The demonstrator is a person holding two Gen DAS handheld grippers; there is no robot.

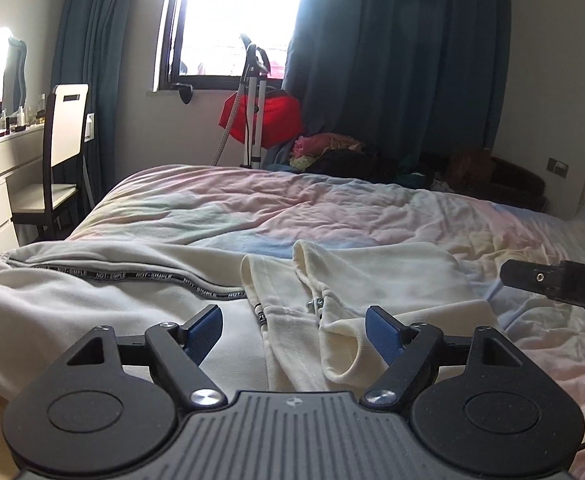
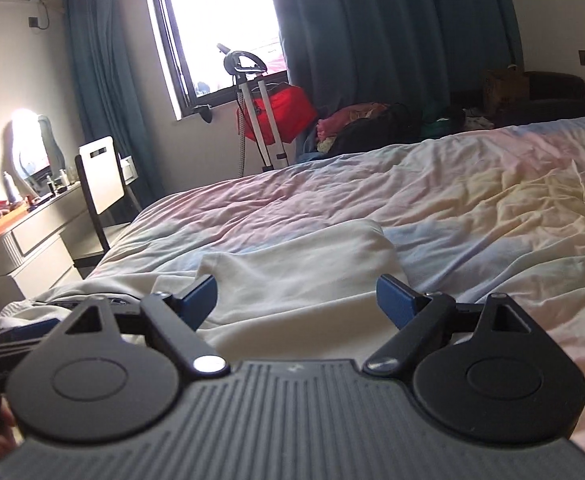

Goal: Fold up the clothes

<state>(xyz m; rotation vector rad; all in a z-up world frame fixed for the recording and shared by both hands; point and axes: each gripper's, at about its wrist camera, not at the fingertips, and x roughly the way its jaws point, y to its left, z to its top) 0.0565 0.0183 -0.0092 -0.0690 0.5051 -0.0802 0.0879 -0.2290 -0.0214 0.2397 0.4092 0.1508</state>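
Two grippers hover over a cream garment [image 1: 352,280] spread on the bed [image 1: 252,208]. Left gripper [image 1: 294,334]: fingers wide apart, empty, straddling a folded sleeve cuff [image 1: 344,356]. Right gripper [image 2: 296,302]: fingers likewise wide and empty, above the garment's far portion. Likely risk: closing on only the top layer near the cuff would drag the sleeve and undo the existing fold; the rumpled bedding could also be pinched along with it. Legible text: black tape trim [image 1: 132,276] on the garment repeats "NOT·SIMPLE"; the right gripper's side shows "DA", the remainder cut off.
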